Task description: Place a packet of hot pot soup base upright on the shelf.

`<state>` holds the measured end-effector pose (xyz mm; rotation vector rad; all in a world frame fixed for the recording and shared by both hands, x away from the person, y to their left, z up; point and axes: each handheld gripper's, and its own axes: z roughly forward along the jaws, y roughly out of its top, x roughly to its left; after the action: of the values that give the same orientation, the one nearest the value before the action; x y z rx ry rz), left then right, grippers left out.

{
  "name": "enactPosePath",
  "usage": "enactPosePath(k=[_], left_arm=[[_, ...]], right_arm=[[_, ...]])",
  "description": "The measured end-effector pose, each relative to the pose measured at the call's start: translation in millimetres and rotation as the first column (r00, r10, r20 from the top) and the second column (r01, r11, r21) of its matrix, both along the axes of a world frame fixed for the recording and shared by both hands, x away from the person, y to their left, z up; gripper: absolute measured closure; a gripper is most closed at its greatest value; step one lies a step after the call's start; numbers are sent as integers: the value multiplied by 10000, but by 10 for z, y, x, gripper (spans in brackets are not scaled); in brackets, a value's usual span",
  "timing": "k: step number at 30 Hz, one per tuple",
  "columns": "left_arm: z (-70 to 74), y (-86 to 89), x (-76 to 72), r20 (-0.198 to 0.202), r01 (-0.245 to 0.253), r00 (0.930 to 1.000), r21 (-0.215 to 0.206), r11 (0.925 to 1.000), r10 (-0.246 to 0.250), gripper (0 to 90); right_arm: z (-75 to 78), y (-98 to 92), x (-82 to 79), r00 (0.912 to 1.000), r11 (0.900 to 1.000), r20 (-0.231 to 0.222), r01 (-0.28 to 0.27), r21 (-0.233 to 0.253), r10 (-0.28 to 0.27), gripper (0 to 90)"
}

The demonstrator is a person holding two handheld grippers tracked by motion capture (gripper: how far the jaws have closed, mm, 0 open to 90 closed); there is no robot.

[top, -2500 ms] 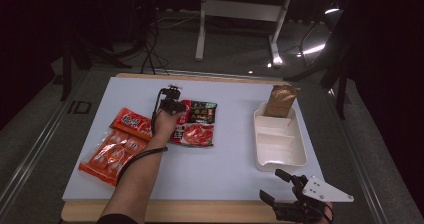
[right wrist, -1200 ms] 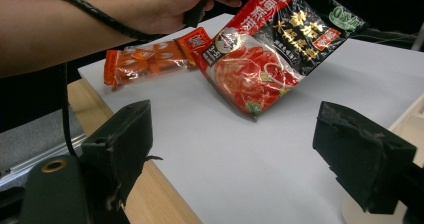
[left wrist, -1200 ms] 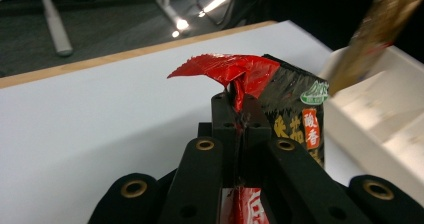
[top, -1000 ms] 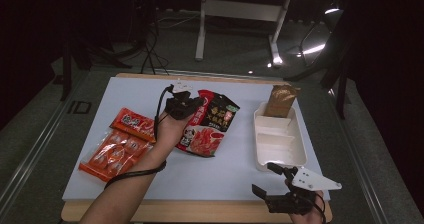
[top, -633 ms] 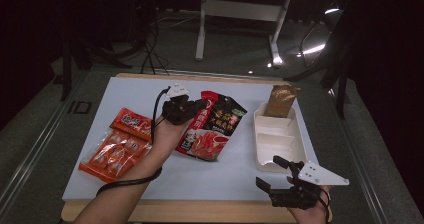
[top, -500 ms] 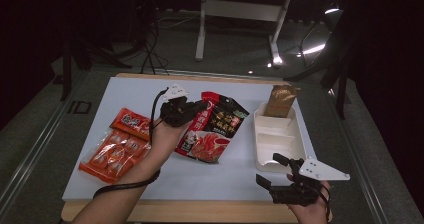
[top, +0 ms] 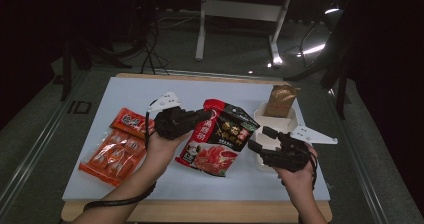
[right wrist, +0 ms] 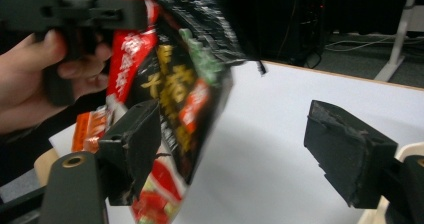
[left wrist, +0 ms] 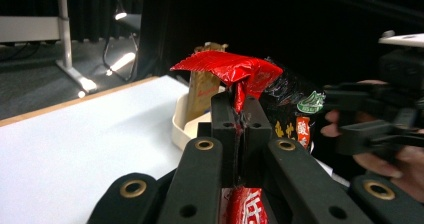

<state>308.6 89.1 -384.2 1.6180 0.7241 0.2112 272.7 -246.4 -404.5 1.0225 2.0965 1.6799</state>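
The white table (top: 125,99) carries my orange snack packs (top: 116,145) at the left and a cream tray (top: 295,125) at the right. My left tongs (top: 202,116) are clamped on the red-and-black seasoning pouch (top: 220,136), holding it above the table. My right tongs (top: 260,139) gape apart beside its edge.
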Motion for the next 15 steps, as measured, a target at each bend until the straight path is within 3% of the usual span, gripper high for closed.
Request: enactPosePath(k=[4, 6, 9, 11, 13, 15], left_arm=[[-21, -4, 7, 95, 114, 9999, -319, 9994, -111, 886], [-39, -9, 16, 72, 167, 9998, -420, 9990, -165, 885], [-66, -7, 28, 74, 212, 9998, -538, 9983, -208, 884], [-105, 0, 45, 70, 249, 9997, -810, 9964, -245, 884], [-126, -14, 52, 118, 332, 9994, -772, 9965, -323, 883], [-158, -16, 67, 79, 361, 9993, -864, 9956, -356, 882]], right_arm=[[-15, 47, 107, 9996, 9997, -173, -235, 99, 236, 311], [-31, 83, 165, 9974, 9969, -220, -670, 421, 680, 375], [-29, 91, 194, 9968, 9950, -216, -751, 655, 767, 429], [-24, 105, 249, 9929, 9909, -427, -1075, 808, 1112, 551], [-18, 132, 283, 9862, 9849, -551, -1511, 845, 1560, 609], [5, 176, 284, 9864, 9857, -532, -1514, 736, 1555, 612]])
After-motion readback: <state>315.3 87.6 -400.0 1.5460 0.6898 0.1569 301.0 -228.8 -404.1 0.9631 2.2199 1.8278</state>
